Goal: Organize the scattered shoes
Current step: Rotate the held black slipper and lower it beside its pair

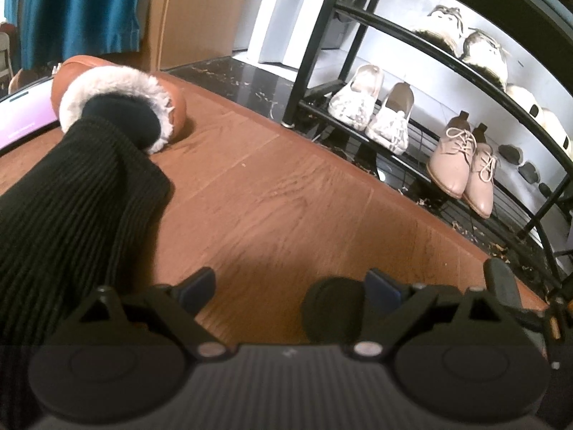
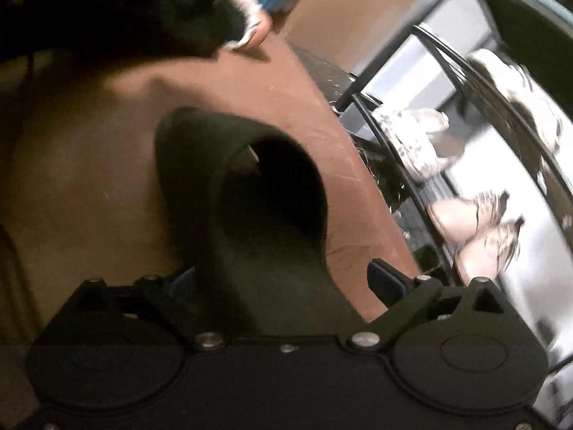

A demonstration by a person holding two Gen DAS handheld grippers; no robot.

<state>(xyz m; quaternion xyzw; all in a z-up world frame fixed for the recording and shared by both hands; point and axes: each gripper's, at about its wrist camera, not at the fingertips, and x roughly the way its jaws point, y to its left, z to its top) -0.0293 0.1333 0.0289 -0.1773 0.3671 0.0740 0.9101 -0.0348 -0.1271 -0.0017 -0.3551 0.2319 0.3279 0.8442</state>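
On the wooden floor (image 1: pixel 286 197), left of the rack (image 1: pixel 361 36), nothing lies between the left gripper's (image 1: pixel 290 286) parted jaws. A black slipper (image 2: pixel 258 193) sits between the right gripper's (image 2: pixel 283 279) spread jaws, apparently loose and unshelved. White flats (image 1: pixel 369 111) and pink lace-ups (image 1: pixel 465 165) are shelved in pairs.

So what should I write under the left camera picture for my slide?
Open left tool hovers over the wooden floor beside a shoe rack holding pink lace-up shoes and white flats.
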